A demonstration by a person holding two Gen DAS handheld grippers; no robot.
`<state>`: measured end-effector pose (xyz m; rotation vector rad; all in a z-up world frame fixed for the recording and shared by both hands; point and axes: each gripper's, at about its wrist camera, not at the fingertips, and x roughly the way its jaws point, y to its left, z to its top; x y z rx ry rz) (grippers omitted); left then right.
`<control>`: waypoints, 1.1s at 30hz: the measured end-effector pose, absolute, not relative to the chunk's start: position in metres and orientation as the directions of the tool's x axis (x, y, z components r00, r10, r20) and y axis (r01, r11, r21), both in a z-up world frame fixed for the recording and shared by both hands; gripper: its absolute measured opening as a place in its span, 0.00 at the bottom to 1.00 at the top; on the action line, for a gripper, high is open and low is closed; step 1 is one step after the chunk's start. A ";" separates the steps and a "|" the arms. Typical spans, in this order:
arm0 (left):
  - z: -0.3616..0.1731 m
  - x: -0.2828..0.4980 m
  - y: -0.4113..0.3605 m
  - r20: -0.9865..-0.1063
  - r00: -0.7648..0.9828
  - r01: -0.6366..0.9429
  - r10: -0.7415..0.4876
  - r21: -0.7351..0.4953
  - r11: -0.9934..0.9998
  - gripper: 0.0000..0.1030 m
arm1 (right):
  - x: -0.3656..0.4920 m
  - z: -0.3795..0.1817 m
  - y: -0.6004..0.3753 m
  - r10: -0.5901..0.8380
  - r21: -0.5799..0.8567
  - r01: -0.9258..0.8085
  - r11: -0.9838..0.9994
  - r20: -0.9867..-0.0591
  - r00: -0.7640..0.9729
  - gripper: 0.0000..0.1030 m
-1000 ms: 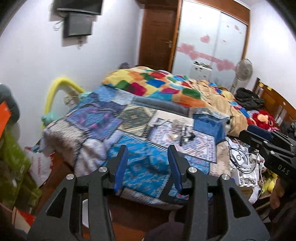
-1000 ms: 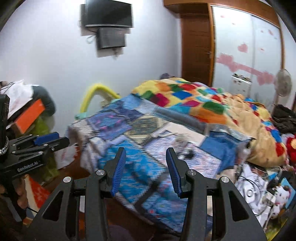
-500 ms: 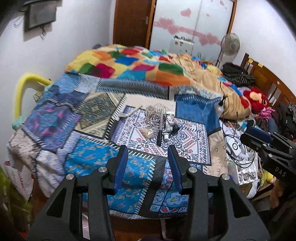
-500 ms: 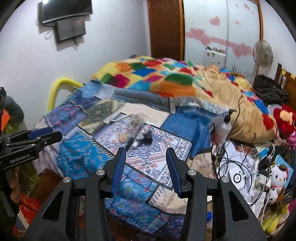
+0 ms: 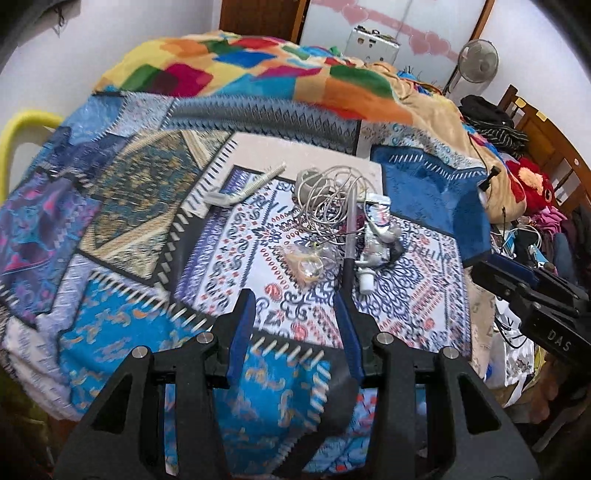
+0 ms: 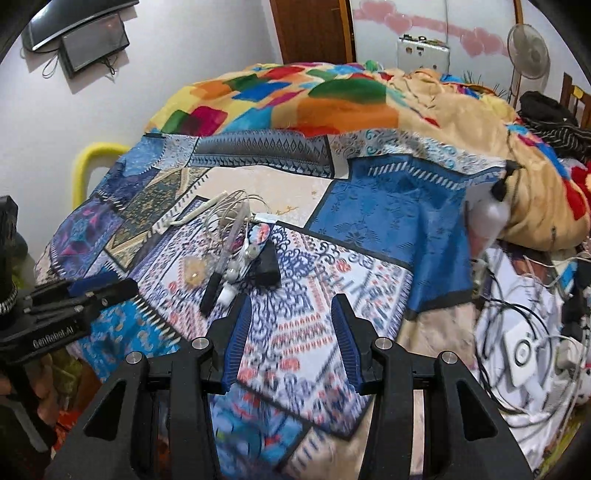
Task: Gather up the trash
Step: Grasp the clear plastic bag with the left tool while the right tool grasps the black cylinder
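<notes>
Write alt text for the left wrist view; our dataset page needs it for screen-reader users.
An open left gripper hovers over a patchwork bedspread, pointed at a small pile of trash: tangled wire, a dark pen, a squeezed tube and a clear wrapper. The right gripper enters from the right edge.

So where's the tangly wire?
In the left wrist view, the tangled wire lies mid-bed on the patterned quilt, just beyond the pen and squeezed tube.

A home bedroom: patchwork-covered bed (image 5: pixel 155 206), wardrobe (image 6: pixel 436 26), wall-mounted TV (image 6: pixel 74 22), fan (image 6: pixel 526 51)
</notes>
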<state>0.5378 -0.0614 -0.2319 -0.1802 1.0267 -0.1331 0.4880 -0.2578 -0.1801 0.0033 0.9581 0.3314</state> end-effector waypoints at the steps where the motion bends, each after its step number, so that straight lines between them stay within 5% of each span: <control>1: -0.238 0.544 -0.062 -0.841 0.504 0.028 -0.199 -0.214 0.976 0.42 | 0.496 -0.186 -0.255 0.278 0.150 -0.275 0.950 -0.807 0.521 0.40; 14: -0.283 0.587 -0.074 -0.841 0.496 0.030 -0.216 -0.232 0.972 0.42 | 0.546 -0.237 -0.222 0.307 0.174 -0.319 0.932 -0.846 0.435 0.40; 20: -0.285 0.585 -0.082 -0.834 0.532 0.041 -0.146 -0.147 0.988 0.42 | 0.550 -0.241 -0.215 0.318 0.172 -0.343 0.924 -0.842 0.436 0.27; 26: -0.285 0.586 -0.078 -0.826 0.529 0.045 -0.197 -0.205 0.978 0.23 | 0.543 -0.240 -0.217 0.311 0.168 -0.333 0.928 -0.842 0.441 0.26; 33: -0.264 0.568 -0.086 -0.816 0.541 0.072 -0.206 -0.200 0.977 0.22 | 0.527 -0.232 -0.231 0.291 0.162 -0.303 0.939 -0.844 0.451 0.26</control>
